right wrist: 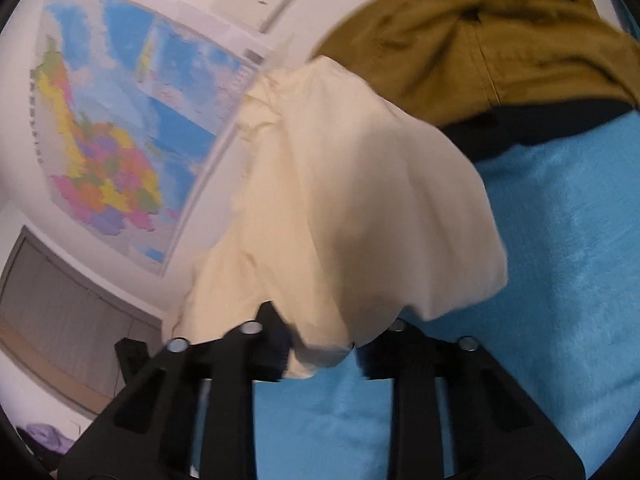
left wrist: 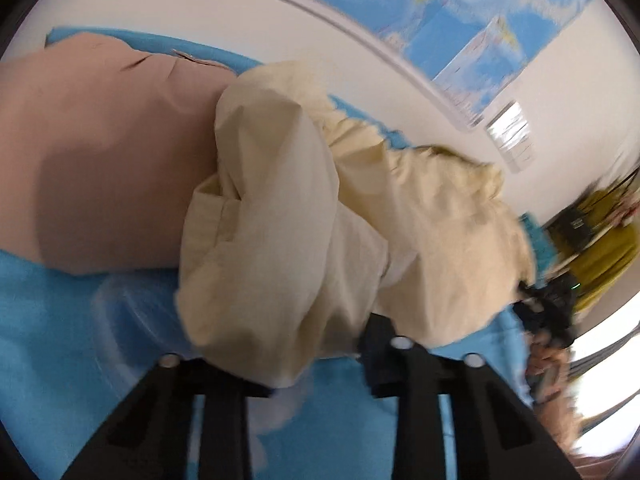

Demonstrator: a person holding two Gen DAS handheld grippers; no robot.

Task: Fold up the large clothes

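A cream garment (left wrist: 304, 216) hangs bunched between both grippers above a blue bed sheet (left wrist: 60, 340). My left gripper (left wrist: 316, 364) is shut on its lower edge. In the right wrist view the same cream garment (right wrist: 340, 208) drapes over my right gripper (right wrist: 320, 356), which is shut on the cloth's hem. The right gripper also shows at the right edge of the left wrist view (left wrist: 548, 312), holding the garment's far end.
A tan-pink garment (left wrist: 100, 152) lies on the sheet to the left. An olive garment (right wrist: 480, 44) over a dark one (right wrist: 520, 128) lies on the blue sheet (right wrist: 560, 260) to the right. A map (right wrist: 120, 120) hangs on the white wall behind.
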